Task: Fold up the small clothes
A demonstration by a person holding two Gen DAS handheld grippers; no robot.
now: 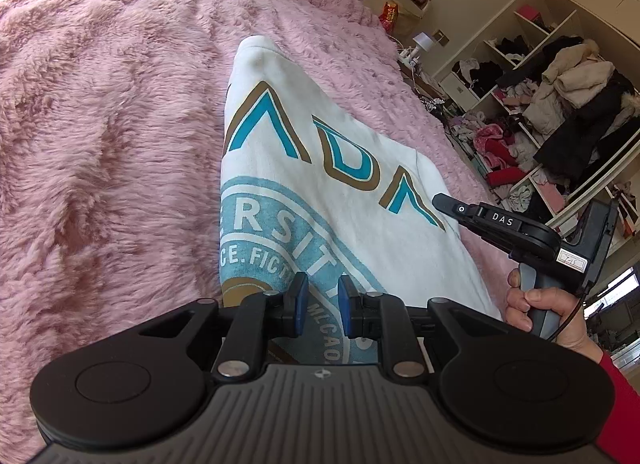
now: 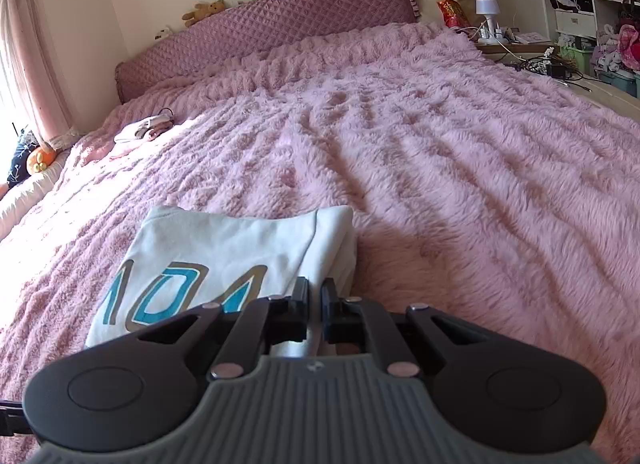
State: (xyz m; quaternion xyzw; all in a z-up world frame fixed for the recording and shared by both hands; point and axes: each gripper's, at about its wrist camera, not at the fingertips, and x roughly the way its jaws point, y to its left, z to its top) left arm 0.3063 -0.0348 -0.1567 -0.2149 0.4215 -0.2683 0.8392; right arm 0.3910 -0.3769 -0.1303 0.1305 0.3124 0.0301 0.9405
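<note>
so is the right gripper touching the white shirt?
Touching. The right wrist view shows the right gripper with jaws nearly shut on the folded edge of the white shirt, fabric pinched between them.

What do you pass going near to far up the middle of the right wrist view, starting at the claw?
Right claw → folded white T-shirt → fluffy pink blanket → quilted purple headboard → teddy bear on top of it.

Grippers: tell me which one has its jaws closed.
The right gripper, closed at the white shirt's edge. The left gripper's blue pads stand apart over the shirt's print.
</note>
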